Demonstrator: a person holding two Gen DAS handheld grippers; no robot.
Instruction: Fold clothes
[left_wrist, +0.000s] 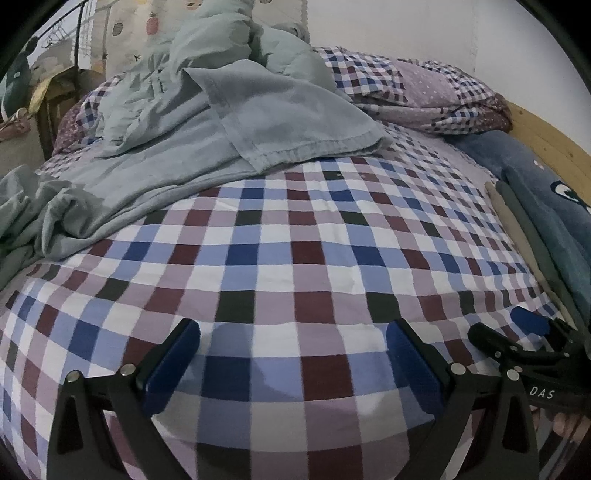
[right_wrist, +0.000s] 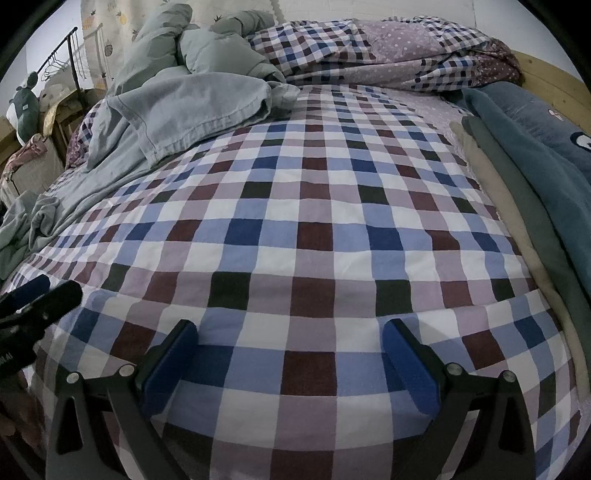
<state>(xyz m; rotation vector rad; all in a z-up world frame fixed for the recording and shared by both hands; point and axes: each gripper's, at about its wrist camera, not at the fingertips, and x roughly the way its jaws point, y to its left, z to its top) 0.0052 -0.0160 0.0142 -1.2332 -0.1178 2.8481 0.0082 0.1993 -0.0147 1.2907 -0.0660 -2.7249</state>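
Observation:
A rumpled pale grey-green garment lies heaped on the far left part of the checked bed sheet; in the right wrist view the garment shows at upper left. My left gripper hovers open over the near edge of the bed, well short of the garment, nothing between its blue pads. My right gripper is open too, beside the left one, over bare sheet. The right gripper shows at the lower right of the left wrist view; the left gripper peeks in at the left of the right wrist view.
A bunched checked and dotted quilt lies at the head of the bed. A blue plush blanket and folded beige and grey cloths run along the right side by a wooden bed frame. A clothes rack stands at far left.

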